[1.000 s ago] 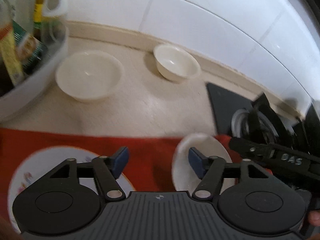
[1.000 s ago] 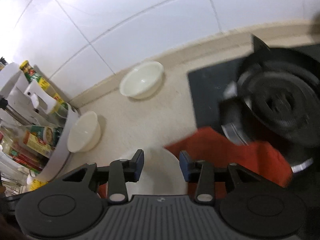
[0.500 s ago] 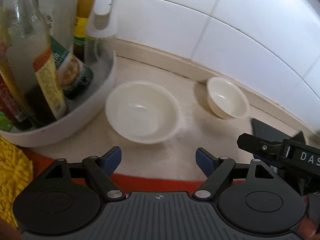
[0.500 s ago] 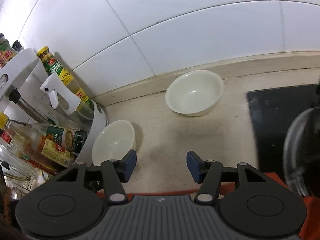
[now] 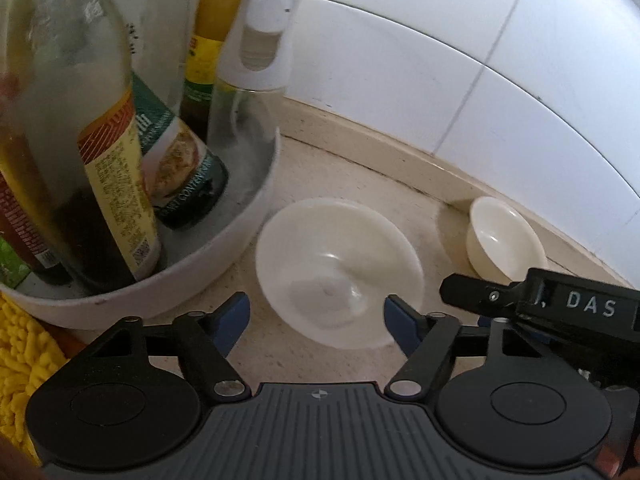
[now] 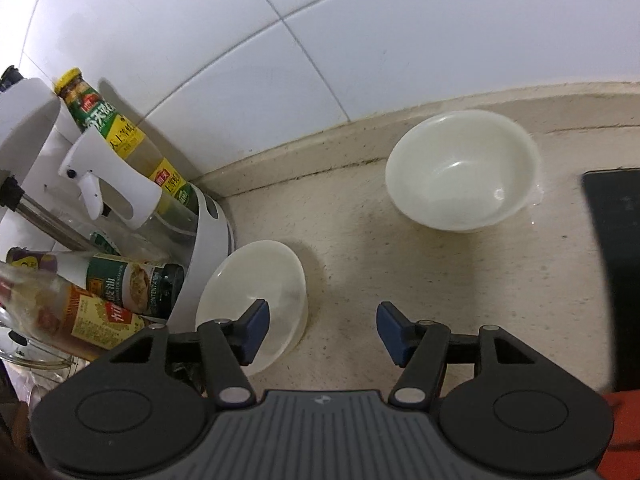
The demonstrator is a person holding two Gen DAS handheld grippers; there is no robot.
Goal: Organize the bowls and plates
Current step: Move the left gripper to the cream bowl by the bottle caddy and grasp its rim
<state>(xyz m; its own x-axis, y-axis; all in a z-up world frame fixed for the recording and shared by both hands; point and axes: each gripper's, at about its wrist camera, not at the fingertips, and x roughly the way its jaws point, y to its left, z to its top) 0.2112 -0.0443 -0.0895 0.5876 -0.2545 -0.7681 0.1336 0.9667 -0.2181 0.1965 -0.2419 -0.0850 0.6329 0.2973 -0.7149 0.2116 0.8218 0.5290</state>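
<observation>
Bowls sit on the pale surface (image 6: 360, 248) by the white tiled wall (image 6: 280, 40). One is the near bowl (image 5: 340, 272), right next to a round white tub (image 5: 224, 256) full of bottles. The far bowl (image 5: 505, 236) is over by the wall, well apart from the first one. Both stand upright with nothing in them.

White letters "DAS" show on the black side of the right gripper (image 6: 320, 330), which pokes into the left camera's view. A green jar (image 5: 188, 184) in the tub has a label where "CONTEN" can be read; in the right view it reads "CONTENT" with a number too small to be sure of. A yellow-capped bottle (image 6: 116, 128) has Chinese writing on its label. A white spray bottle (image 5: 256, 64) stands in the tub too. A tall bottle (image 5: 80, 168) with an orange and yellow label fills the left side and blocks much of that view.

A fuzzy yellow cloth (image 5: 20, 364) lies at the left edge. A black stove edge (image 6: 612, 264) is on the right.

The left gripper (image 5: 316, 320) is spread wide. The near bowl is straight ahead, between its blue tips, not touched. The right gripper is spread wide too. Its left tip is in front of the near bowl, and the far bowl is ahead and to the right.
</observation>
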